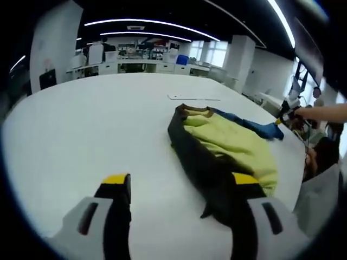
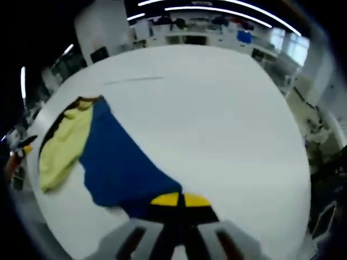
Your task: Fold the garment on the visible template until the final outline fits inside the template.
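Observation:
A garment (image 1: 227, 143) with black, yellow-green and blue parts lies bunched on the white table (image 1: 97, 124). My left gripper (image 1: 181, 184) is open low over the table. The garment's black edge lies against its right jaw, and nothing is pinched. In the right gripper view the blue part (image 2: 114, 157) spreads toward me, with the yellow-green part (image 2: 62, 141) at the left. My right gripper (image 2: 180, 200) is shut on the near corner of the blue cloth. In the left gripper view that gripper (image 1: 286, 115) shows at the far right, at the end of the blue part.
A thin pale line (image 1: 192, 98) marks the table beyond the garment, and it shows as a faint line (image 2: 133, 79) in the right gripper view too. A person's arm (image 1: 328, 111) reaches in from the right. Desks and shelves (image 1: 141, 59) stand behind the table.

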Available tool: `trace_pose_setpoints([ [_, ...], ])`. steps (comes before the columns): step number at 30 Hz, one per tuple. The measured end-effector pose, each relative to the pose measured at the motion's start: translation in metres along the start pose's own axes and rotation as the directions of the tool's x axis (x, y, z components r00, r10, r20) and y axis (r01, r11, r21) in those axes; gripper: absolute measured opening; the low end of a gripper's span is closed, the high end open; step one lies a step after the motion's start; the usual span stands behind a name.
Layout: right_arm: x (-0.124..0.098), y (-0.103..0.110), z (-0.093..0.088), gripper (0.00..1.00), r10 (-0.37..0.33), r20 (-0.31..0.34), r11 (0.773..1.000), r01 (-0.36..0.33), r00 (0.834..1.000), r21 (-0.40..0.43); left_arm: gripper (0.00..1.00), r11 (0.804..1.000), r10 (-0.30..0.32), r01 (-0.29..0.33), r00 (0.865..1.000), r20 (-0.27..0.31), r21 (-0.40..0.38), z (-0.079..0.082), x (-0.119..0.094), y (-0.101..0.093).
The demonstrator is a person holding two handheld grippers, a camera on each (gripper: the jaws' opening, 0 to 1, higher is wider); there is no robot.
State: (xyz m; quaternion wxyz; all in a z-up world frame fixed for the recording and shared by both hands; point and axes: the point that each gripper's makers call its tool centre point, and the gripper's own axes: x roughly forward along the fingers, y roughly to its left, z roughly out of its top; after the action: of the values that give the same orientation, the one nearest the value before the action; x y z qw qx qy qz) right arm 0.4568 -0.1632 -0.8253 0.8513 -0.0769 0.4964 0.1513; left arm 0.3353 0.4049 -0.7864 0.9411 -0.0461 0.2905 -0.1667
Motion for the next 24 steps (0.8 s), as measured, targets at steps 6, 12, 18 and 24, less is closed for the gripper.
trace_pose_setpoints([
  [6,0.009,-0.019,0.014,0.0,-0.053,-0.02,0.998,0.053,0.998,-0.038,0.71,1.0,0.009,-0.009,1.0,-0.013,-0.014,-0.005,0.001,0.003],
  [12,0.021,-0.029,0.023,0.0,-0.088,-0.05,0.993,0.084,0.995,-0.084,0.71,0.999,0.016,-0.017,1.0,-0.02,-0.028,-0.009,0.001,0.005],
  [18,0.028,-0.03,0.019,0.0,-0.108,-0.07,0.989,0.101,0.992,-0.105,0.71,0.999,0.021,-0.022,0.999,-0.025,-0.035,-0.012,0.0,0.005],
  [24,0.031,-0.033,0.017,0.0,-0.123,-0.072,0.988,0.115,0.99,-0.107,0.71,0.999,0.03,-0.031,0.999,-0.027,-0.043,-0.015,-0.003,0.006],
])
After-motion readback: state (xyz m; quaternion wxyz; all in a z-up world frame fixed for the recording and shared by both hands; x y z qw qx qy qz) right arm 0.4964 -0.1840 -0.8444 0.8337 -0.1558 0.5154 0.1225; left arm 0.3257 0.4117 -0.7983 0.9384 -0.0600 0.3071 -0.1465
